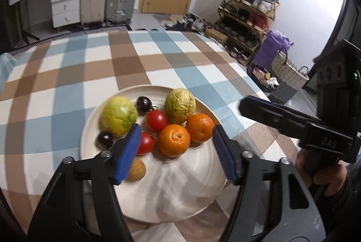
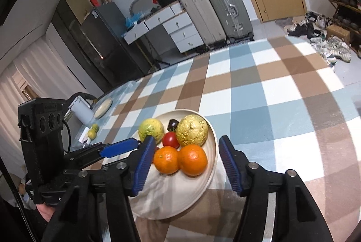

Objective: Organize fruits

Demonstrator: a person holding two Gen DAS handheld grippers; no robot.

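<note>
- We count one round cream plate (image 1: 203, 201) on the checked tablecloth (image 1: 67, 75), its near half bare.
- On it, all in the far half: two oranges (image 1: 173, 140), two red tomatoes (image 1: 156, 119), two small dark glossy fruits (image 1: 144, 104), two large yellow-green fruits (image 1: 118, 115), and one small tan round fruit (image 1: 136, 169).
- Textures: the oranges are smooth and bright; the large fruit on the right (image 1: 180, 105) has a rough, wrinkled skin, the one on the left a smoother skin with green streaks.
- Left gripper (image 1: 177, 154): blue ribbed pads apart, nothing between them; it hangs over the plate's near side.
- Right gripper (image 2: 183, 165): pads likewise apart and not clamping anything; the two oranges sit in line with the gap, beyond the tips.
- Only the left wrist view shows the tan fruit, the second tomatoes and the second dark fruit; in the right wrist view we see one of each.
- Only the right wrist view shows two small green fruits (image 2: 93, 131) off the plate at the table's far left edge.
</note>
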